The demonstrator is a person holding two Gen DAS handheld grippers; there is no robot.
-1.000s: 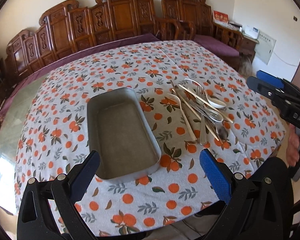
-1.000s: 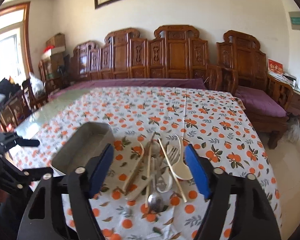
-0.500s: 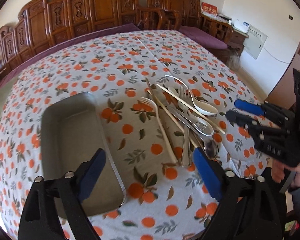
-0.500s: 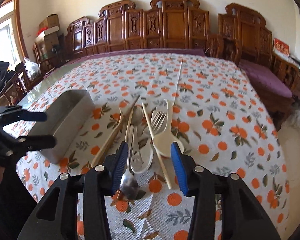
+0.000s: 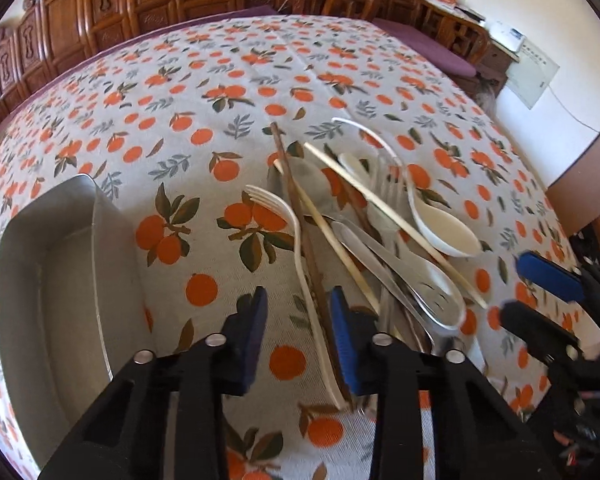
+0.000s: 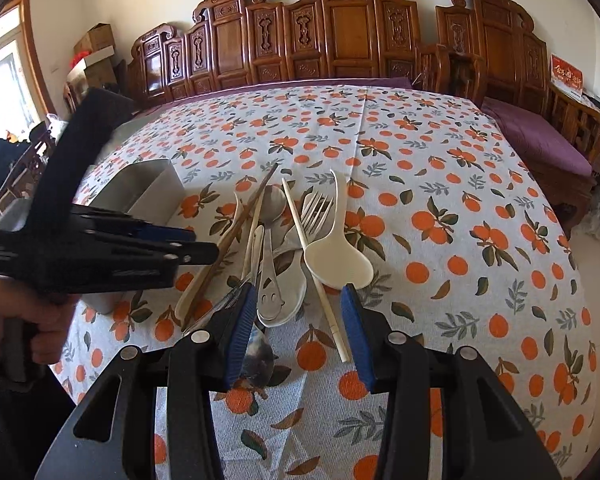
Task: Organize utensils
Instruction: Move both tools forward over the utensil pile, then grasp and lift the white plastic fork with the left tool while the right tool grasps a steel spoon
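The utensils lie in a loose overlapping pile on the tabletop [image 5: 228,92], which is covered with a white cloth printed with oranges and leaves. A rectangular grey metal tray [image 5: 28,280] sits to the left of the pile, separate from it, with its long axis running from near to far. In the left wrist view, the cream plastic fork [image 5: 296,240] has its tines at the far end and its curved handle running toward the camera. The dark brown wooden chopstick [image 5: 300,216] lies beside it on nearly the same near-to-far axis. The left claw [image 5: 298,320] has just been closing to a narrow gap; the fork handle and the dark chopstick sit between its blue pads, and the right pad appears to touch them, but a firm grip cannot be confirmed. In the right wrist view, the cream plastic rice paddle [image 6: 338,260] points its handle away and its blade toward the camera. The pale bamboo chopstick [image 6: 314,272] runs diagonally from far left to near right. The right claw [image 6: 298,328] stands partly open, low over the near end of the pile, gripping nothing.
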